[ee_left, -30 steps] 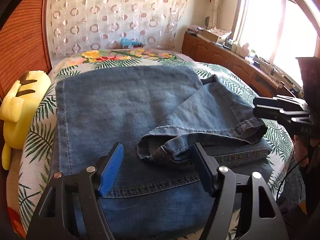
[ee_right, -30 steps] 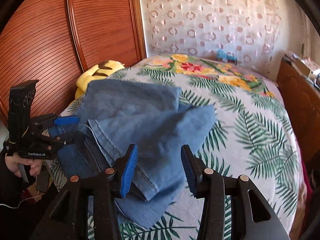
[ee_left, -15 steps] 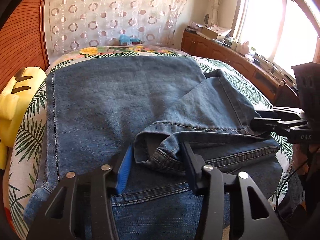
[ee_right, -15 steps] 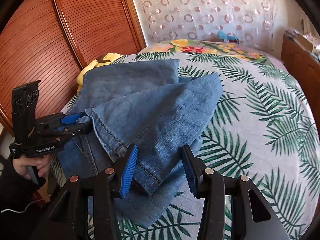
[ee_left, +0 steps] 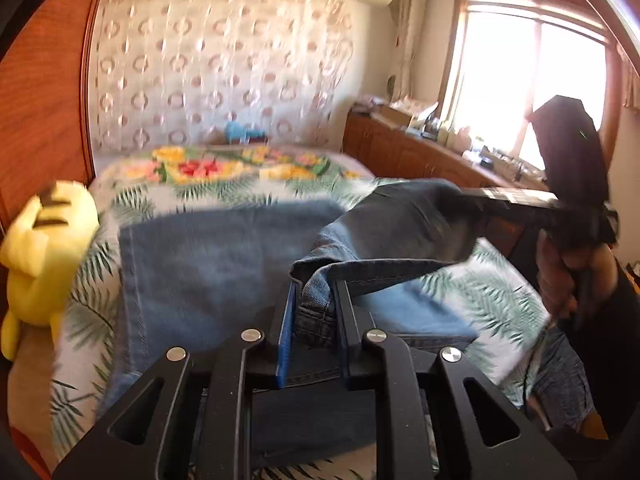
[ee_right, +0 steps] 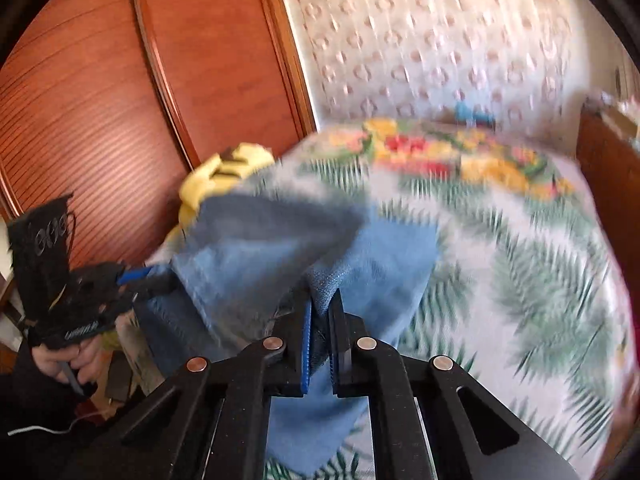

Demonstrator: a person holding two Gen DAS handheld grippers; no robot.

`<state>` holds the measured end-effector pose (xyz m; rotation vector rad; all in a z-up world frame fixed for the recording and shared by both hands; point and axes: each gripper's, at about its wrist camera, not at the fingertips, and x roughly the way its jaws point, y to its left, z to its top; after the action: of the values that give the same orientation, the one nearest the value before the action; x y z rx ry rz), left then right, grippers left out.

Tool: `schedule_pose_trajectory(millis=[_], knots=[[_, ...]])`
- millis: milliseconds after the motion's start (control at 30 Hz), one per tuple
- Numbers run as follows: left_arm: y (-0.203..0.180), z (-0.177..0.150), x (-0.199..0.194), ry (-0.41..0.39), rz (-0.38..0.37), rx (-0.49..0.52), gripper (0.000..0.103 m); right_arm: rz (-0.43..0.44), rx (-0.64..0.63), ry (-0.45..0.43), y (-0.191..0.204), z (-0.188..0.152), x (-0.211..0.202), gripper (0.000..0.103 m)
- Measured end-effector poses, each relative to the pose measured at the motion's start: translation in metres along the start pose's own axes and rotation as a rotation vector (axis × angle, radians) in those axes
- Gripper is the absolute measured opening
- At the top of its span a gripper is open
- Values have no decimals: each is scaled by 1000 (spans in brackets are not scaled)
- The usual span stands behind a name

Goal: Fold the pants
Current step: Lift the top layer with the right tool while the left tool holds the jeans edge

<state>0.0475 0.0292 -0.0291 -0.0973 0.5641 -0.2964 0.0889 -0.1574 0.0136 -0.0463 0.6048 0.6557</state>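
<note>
Blue denim pants (ee_left: 208,264) lie on the bed, partly folded. My left gripper (ee_left: 314,292) is shut on the hem end of the upper layer and holds it lifted. My right gripper (ee_right: 320,308) is shut on the other corner of that same layer of the pants (ee_right: 256,256). The held edge hangs stretched between the two grippers above the bed. The right gripper shows in the left wrist view (ee_left: 472,200), and the left gripper shows in the right wrist view (ee_right: 156,276). Both views are motion-blurred.
A yellow plush toy (ee_left: 44,248) lies at the bed's left edge by the wooden wardrobe (ee_right: 100,100). A leaf-print bedspread (ee_right: 520,264) covers the bed. A wooden cabinet (ee_left: 408,156) with clutter runs under the window on the right.
Both grippers have closed on the upper denim layer and lifted it off the bed. The cameras have tilted up and the views have blurred.
</note>
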Motion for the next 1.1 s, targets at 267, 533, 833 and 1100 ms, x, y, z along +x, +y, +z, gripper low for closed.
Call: schedule_pose_trajectory(millis=[267, 533, 833, 1100], knots=[[-6, 15, -53, -91, -8, 3, 19, 24, -134, -146, 34, 76, -33, 5], [25, -17, -48, -26, 48, -57, 19, 76, -218, -84, 61, 99, 37, 5], [54, -55, -19, 83, 91, -130, 19, 80, -259, 86, 81, 117, 143, 5], [59, -64, -12, 118, 98, -145, 27, 62, -256, 134, 99, 124, 170, 5]])
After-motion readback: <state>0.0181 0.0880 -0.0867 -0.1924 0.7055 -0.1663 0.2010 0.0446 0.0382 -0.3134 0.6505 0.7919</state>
